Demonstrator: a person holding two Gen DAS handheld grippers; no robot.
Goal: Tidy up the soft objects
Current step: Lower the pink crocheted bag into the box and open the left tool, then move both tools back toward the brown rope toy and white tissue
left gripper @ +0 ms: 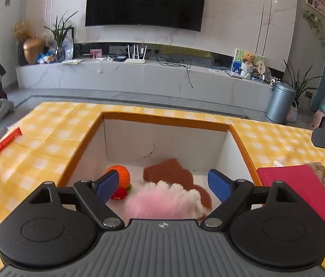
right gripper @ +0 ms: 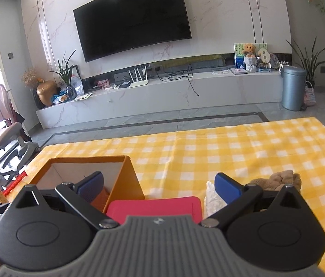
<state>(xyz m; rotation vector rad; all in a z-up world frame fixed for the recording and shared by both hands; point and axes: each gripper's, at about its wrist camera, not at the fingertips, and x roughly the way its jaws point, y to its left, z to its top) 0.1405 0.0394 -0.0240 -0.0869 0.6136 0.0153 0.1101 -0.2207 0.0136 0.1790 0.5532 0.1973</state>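
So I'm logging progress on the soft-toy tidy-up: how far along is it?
Done: an orange ball, a brown piece and a red bit lie in the box. In hand: nothing gripped; a blurred pink-white fluffy toy sits between the open left tool. Left: the white item and tan plush on the cloth by the open right tool.

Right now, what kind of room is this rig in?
Most likely a home living room: a wall-mounted TV above a long marble media console carrying a router and a teddy bear. The work surface is a table under a yellow checked tablecloth.
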